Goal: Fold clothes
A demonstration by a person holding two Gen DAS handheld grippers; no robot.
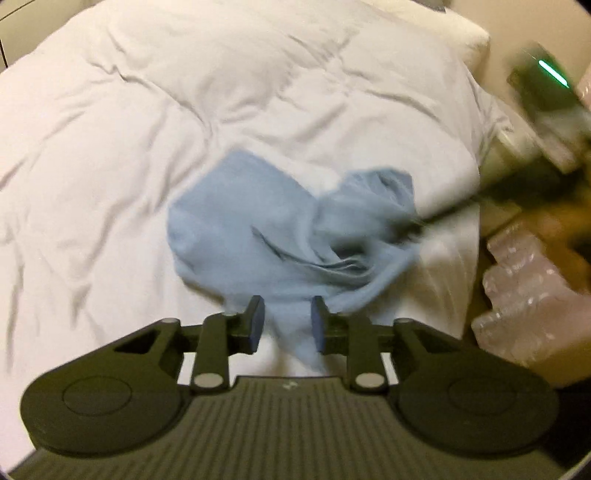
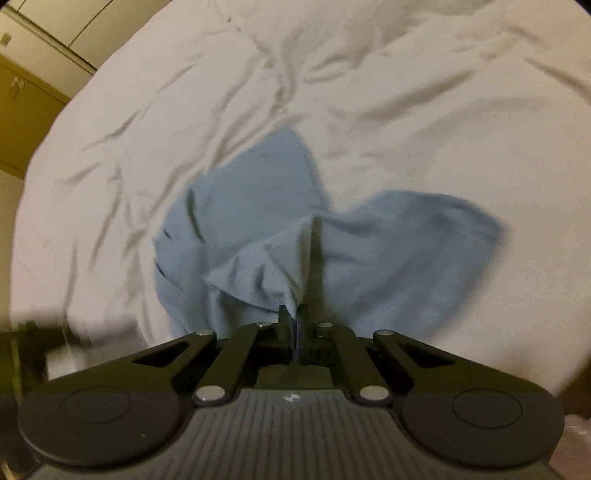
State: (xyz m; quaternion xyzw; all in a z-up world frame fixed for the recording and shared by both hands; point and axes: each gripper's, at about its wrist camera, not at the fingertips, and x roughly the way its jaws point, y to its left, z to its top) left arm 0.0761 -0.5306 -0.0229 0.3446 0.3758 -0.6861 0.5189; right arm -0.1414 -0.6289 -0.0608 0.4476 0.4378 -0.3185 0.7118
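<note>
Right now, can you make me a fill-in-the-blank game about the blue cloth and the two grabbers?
1. The light blue garment lies crumpled on a ____ duvet.
2. The right gripper is ____ on the garment.
3. The left gripper has its jaws ____, with a corner of the garment between them.
4. In the left wrist view, the bubble wrap lies to the ____ of the bed.

Missing words: white; shut; open; right

Garment [image 1: 280, 229] crumpled on the duvet [image 1: 147, 129] of the bed, near its front edge. Left gripper [image 1: 287, 325] just before the garment's near corner, jaws apart with cloth hanging between them. Right gripper [image 2: 294, 325] at the garment's near middle, jaws pinched on a raised fold. Pillow [image 1: 443, 26] behind, at the bed's far right. Plastic-wrapped pack [image 1: 532, 295] right of the bed, on the floor.
</note>
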